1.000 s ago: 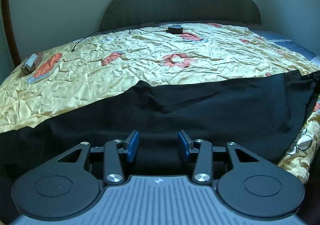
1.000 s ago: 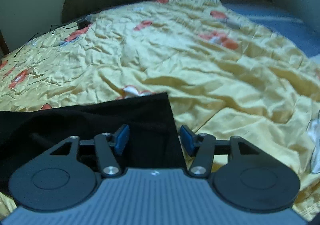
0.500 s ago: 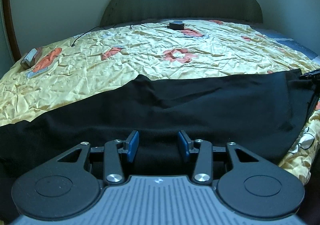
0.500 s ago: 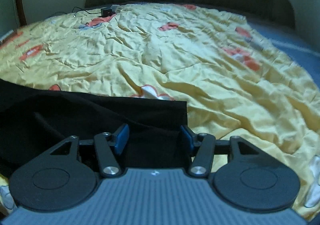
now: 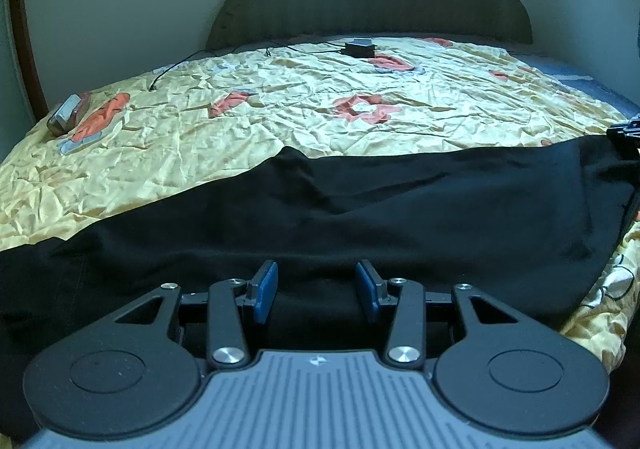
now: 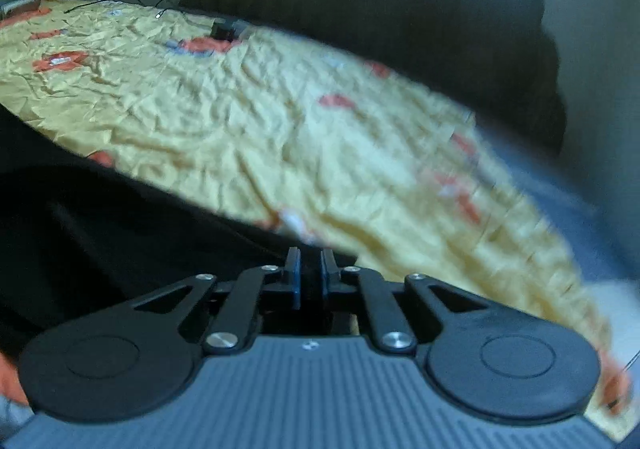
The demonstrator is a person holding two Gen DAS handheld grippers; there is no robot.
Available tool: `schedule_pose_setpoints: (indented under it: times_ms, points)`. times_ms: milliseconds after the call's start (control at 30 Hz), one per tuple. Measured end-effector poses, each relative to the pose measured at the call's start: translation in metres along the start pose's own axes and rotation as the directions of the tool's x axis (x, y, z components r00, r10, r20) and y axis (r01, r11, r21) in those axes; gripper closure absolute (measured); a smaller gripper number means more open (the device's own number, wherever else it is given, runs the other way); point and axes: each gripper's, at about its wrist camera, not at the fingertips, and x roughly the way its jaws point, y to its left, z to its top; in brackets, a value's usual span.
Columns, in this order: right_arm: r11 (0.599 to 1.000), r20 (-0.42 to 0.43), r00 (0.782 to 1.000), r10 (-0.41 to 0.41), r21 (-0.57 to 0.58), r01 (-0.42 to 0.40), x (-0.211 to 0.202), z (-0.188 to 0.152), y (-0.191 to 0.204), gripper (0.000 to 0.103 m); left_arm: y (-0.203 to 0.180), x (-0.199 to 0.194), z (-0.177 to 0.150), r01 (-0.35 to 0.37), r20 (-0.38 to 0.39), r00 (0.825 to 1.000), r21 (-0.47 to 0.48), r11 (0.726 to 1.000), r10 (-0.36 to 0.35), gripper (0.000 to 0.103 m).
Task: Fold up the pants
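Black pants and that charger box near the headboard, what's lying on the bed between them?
Only bare yellow bedspread with orange patches lies between the pants and the charger box, as the left wrist view shows.

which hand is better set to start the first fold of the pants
Right. The right claw has just closed on the end of the black pants, while the left claw hangs open over the cloth, gripping nothing.
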Motion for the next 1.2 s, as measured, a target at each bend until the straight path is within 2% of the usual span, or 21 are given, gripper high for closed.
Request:
schedule_pose_setpoints:
  times_ms: [133,233,267,300,333,367,400,467,533,600,667,733,767,833,867,900,967,1067,1167,1200]
  points:
    - [1.0,-0.026,0.999,-0.021,0.01,0.022,0.024,0.005,0.0,0.094,0.0,-0.001,-0.002,-0.007,0.006,1.0,-0.002,1.0,0.007,0.061]
    - [0.996,-0.052,0.998,-0.035,0.078,0.039,0.04,0.0,-0.006,0.091,-0.001,-0.002,-0.001,-0.009,0.002,1.0,0.001,1.0,0.009,0.061]
    - [0.994,-0.061,0.997,-0.04,0.096,0.045,0.039,0.0,-0.01,0.088,-0.002,-0.003,-0.001,-0.01,0.004,1.0,0.005,1.0,0.01,0.061]
    - [0.99,-0.054,0.996,-0.076,0.112,0.081,0.033,0.0,-0.014,0.073,-0.002,-0.005,-0.001,-0.007,0.007,1.0,0.01,1.0,0.007,0.061]
    - [0.981,-0.049,0.989,-0.14,0.13,0.145,0.023,0.0,-0.018,0.065,-0.004,-0.007,-0.001,-0.007,0.011,1.0,0.017,1.0,0.007,0.061]
    - [0.968,-0.043,0.982,-0.185,0.162,0.19,0.009,-0.001,-0.025,0.062,-0.005,-0.009,-0.002,-0.002,0.022,1.0,0.021,1.0,0.002,0.061]
    - [0.961,-0.041,0.982,-0.183,0.204,0.187,-0.004,-0.002,-0.031,0.062,-0.006,-0.011,-0.002,0.01,0.028,1.0,0.02,1.0,-0.01,0.061]
    - [0.935,-0.034,0.996,-0.082,0.345,0.089,-0.034,-0.012,-0.042,0.062,-0.009,-0.013,-0.002,0.03,0.031,0.999,0.02,0.999,-0.031,0.061]
    - [0.911,-0.028,1.0,0.011,0.412,0.002,-0.056,-0.023,-0.038,0.063,-0.014,-0.013,-0.002,0.044,0.035,0.998,0.036,0.998,-0.045,0.061]
    - [0.911,-0.023,0.999,0.029,0.411,-0.017,-0.07,-0.03,-0.024,0.065,-0.021,-0.013,-0.003,0.05,0.036,0.998,0.061,0.997,-0.052,0.061]
    - [0.922,-0.088,0.996,-0.012,0.385,0.045,-0.072,-0.038,-0.011,0.065,-0.023,-0.015,-0.004,0.054,0.04,0.998,0.069,0.996,-0.057,0.061]
    - [0.937,-0.092,0.992,-0.092,0.33,0.117,-0.082,-0.048,0.0,0.064,-0.023,-0.017,-0.005,0.061,0.044,0.997,0.066,0.996,-0.064,0.061]
    - [0.947,-0.08,0.992,-0.093,0.3,0.113,-0.087,-0.05,0.005,0.064,-0.022,-0.017,-0.005,0.062,0.042,0.997,0.062,0.996,-0.065,0.061]
    - [0.958,-0.121,0.992,-0.048,0.276,0.08,-0.085,-0.052,0.012,0.065,-0.02,-0.017,-0.006,0.07,0.042,0.996,0.053,0.996,-0.072,0.061]
    - [0.961,-0.14,0.989,-0.054,0.262,0.089,-0.081,-0.054,0.016,0.065,-0.02,-0.017,-0.007,0.07,0.041,0.997,0.049,0.996,-0.072,0.061]
    - [0.969,-0.159,0.984,-0.085,0.219,0.119,-0.075,-0.054,0.02,0.065,-0.019,-0.018,-0.007,0.067,0.041,0.997,0.046,0.997,-0.069,0.061]
    - [0.967,-0.17,0.965,-0.2,0.124,0.222,-0.064,-0.054,0.026,0.065,-0.018,-0.019,-0.009,0.074,0.043,0.996,0.039,0.997,-0.076,0.061]
    - [0.937,-0.178,0.95,-0.256,0.194,0.289,-0.047,-0.053,0.005,0.065,-0.017,-0.019,-0.01,0.076,0.041,0.996,0.028,0.997,-0.077,0.061]
    - [0.867,-0.265,0.894,-0.362,0.255,0.427,-0.042,-0.059,-0.016,0.065,-0.016,-0.023,-0.01,0.08,0.045,0.996,0.025,0.996,-0.081,0.061]
    - [0.858,-0.27,0.891,-0.366,0.272,0.435,-0.048,-0.06,-0.017,0.065,-0.016,-0.023,-0.01,0.083,0.044,0.995,0.025,0.996,-0.084,0.061]
